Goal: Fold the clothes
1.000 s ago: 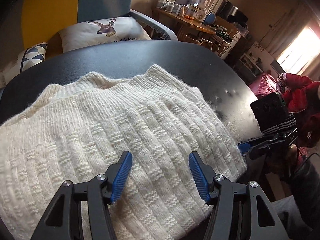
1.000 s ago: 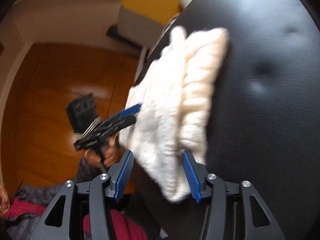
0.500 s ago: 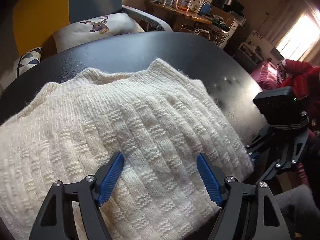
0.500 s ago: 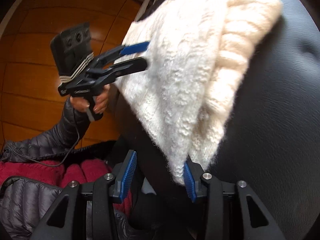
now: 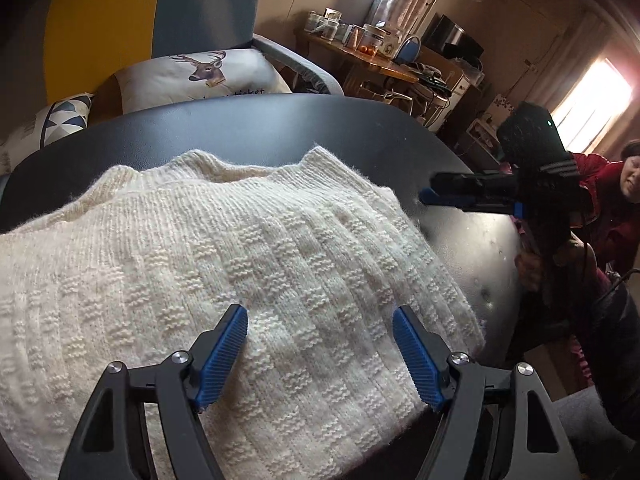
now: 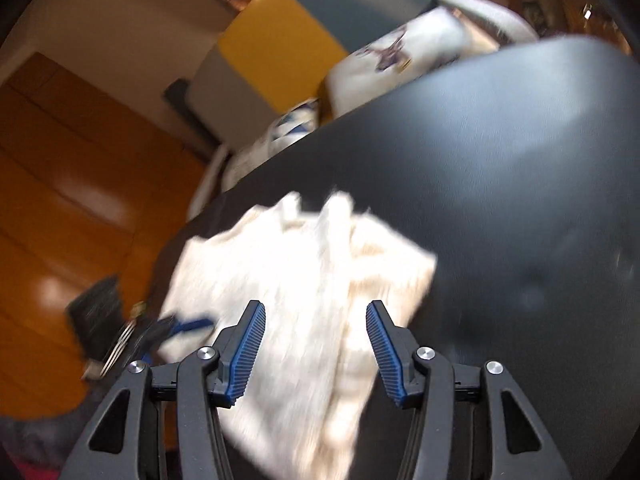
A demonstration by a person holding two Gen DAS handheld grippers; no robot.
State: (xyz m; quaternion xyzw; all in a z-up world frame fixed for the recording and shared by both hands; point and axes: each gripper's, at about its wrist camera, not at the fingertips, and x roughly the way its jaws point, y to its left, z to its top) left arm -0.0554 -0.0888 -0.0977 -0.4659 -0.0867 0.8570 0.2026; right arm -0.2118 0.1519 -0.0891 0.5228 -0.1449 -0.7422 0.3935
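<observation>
The cream knit sweater lay on the black counter as a compact stack w/ doubled layers at its far edge, so it looked already folded, though the right wrist view was blurred and a last tidy-up may remain. Left gripper hovered over the sweater's near part, fingers spread wide, holding nothing; right gripper likewise wide and empty above the sweater. Jars on the wooden side table beyond the sweater were too small to read contents.
</observation>
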